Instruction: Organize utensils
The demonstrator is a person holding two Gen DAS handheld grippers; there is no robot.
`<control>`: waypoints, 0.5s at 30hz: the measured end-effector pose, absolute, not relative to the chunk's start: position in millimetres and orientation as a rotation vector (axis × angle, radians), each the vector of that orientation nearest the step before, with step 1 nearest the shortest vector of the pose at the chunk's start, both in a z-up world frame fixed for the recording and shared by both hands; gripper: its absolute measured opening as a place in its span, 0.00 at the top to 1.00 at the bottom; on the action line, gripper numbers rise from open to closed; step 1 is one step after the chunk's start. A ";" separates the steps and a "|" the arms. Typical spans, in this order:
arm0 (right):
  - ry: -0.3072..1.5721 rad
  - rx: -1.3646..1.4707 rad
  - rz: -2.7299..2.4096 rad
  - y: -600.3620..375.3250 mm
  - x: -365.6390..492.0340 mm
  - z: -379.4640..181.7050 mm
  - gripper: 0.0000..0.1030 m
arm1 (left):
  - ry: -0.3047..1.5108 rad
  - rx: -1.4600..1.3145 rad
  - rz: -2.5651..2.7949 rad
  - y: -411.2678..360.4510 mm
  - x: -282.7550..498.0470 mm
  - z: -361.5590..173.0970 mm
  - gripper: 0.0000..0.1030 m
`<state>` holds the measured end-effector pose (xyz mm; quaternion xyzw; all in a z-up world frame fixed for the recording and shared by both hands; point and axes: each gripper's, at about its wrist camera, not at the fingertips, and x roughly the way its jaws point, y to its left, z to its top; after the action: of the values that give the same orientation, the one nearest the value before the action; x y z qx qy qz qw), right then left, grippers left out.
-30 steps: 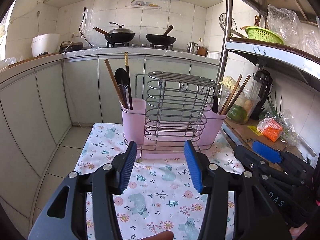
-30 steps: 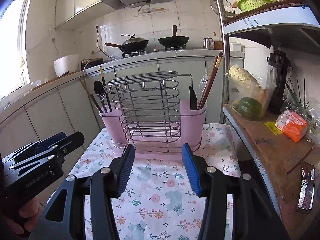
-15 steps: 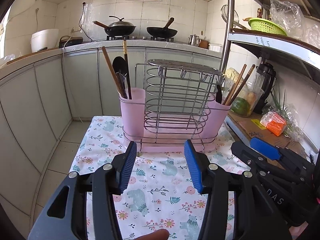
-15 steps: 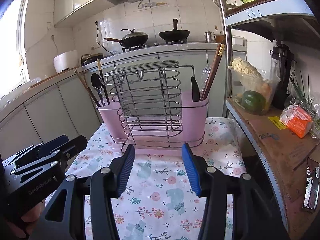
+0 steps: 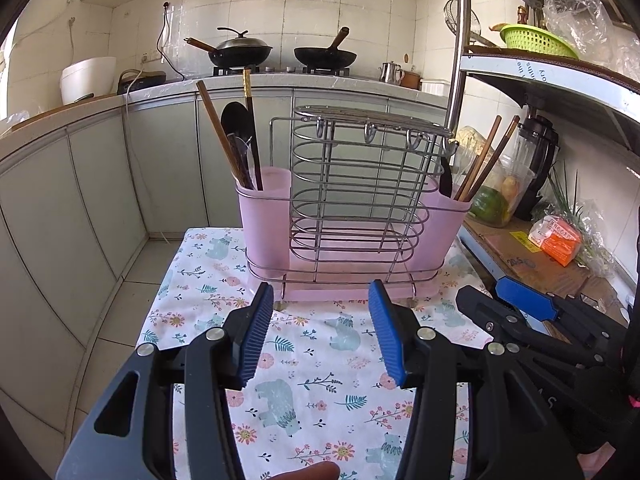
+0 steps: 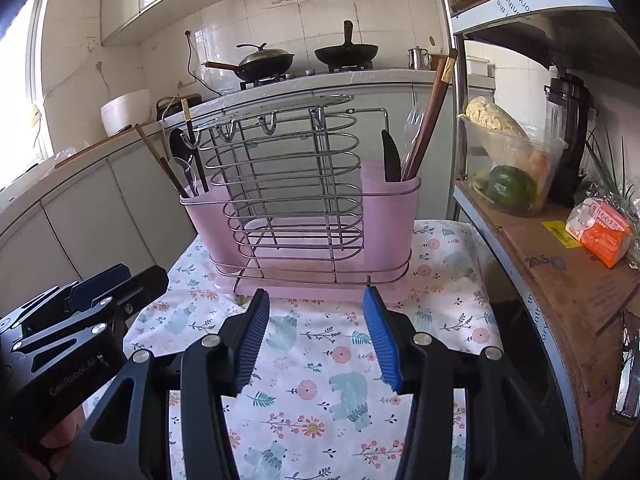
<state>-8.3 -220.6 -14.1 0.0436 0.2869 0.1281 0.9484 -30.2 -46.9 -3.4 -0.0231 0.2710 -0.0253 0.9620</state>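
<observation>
A pink utensil holder point(image 5: 268, 216) with a wire rack point(image 5: 360, 184) in its middle stands on a small table with a floral cloth point(image 5: 312, 360). Its left cup holds chopsticks point(image 5: 218, 128) and a black spoon point(image 5: 236, 120). Its right cup holds chopsticks point(image 5: 486, 160) and a dark utensil. The holder also shows in the right wrist view point(image 6: 384, 220). My left gripper point(image 5: 322, 332) is open and empty just in front of the holder. My right gripper point(image 6: 316, 332) is open and empty beside it, and it shows in the left wrist view point(image 5: 524, 304).
A shelf unit point(image 5: 532, 264) on the right holds a vegetable container point(image 5: 492, 196), a blender point(image 5: 536, 160) and an orange packet point(image 5: 556, 240). Grey cabinets point(image 5: 80, 184) run left and behind, with woks point(image 5: 240, 50) on the stove.
Both grippers have moved closer to the holder, which looks larger now. Both stay open and empty.
</observation>
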 end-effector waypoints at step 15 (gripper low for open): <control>0.601 0.082 0.262 -218.6 -5.4 -19.8 0.53 | 0.546 -0.041 -0.050 -48.1 -31.6 -5.4 0.51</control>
<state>-5.4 -218.6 -19.8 0.0402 0.2949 0.1287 0.9460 -31.6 -48.1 -5.4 -0.0203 0.2695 -0.0246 0.9625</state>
